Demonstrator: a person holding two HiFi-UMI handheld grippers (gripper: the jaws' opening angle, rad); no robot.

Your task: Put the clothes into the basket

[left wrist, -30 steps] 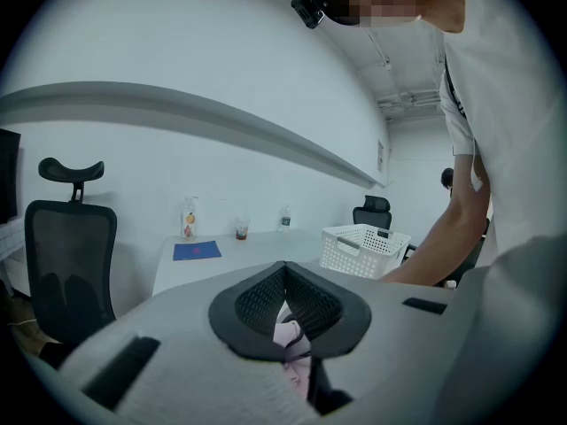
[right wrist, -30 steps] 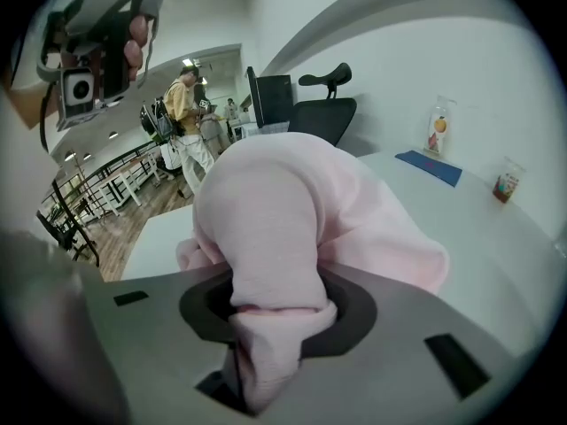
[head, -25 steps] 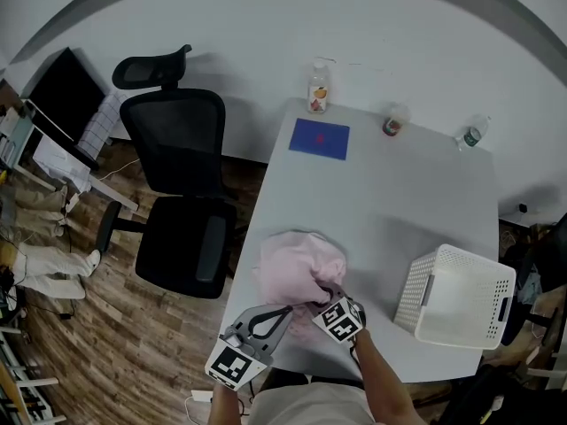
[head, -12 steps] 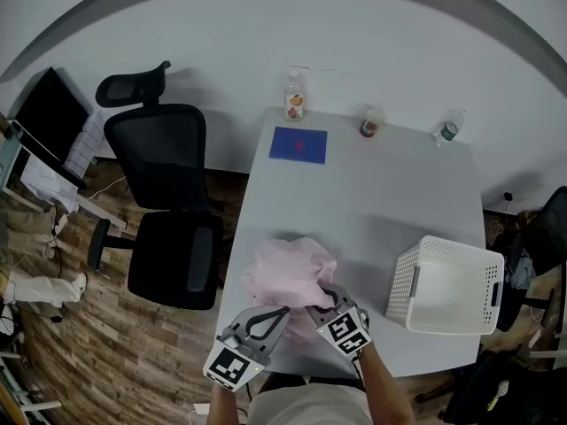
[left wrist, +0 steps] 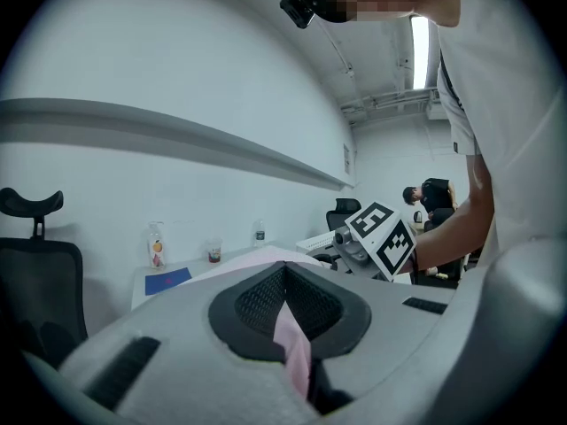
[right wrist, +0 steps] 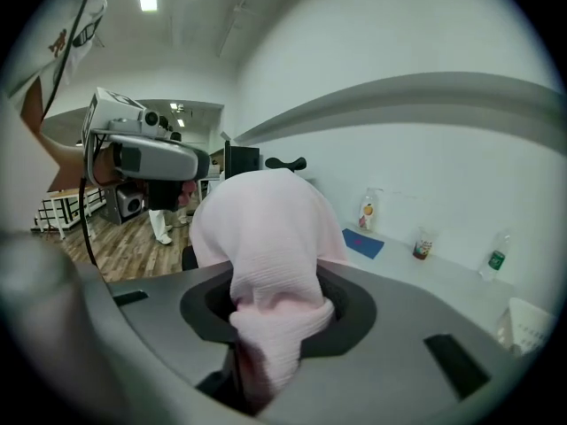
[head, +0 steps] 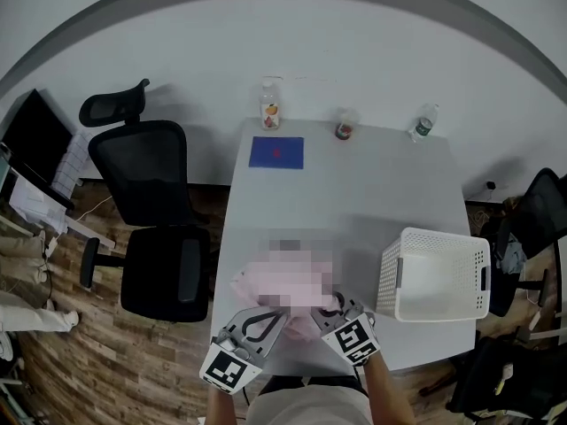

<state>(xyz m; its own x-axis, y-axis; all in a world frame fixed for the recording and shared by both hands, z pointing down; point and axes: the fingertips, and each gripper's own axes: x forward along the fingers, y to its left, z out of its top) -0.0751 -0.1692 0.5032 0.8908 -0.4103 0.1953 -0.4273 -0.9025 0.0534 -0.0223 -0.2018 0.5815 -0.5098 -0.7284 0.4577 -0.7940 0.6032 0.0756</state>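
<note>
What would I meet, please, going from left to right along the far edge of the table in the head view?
pump bottle → cup → water bottle

light: even, ceiling strips | edges: fisheye-curved, dark corners | foreground: soft

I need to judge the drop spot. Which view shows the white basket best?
The head view: the whole basket shows from above, its inside visible. The left gripper view catches only a far sliver; the right gripper view only a corner.
</note>
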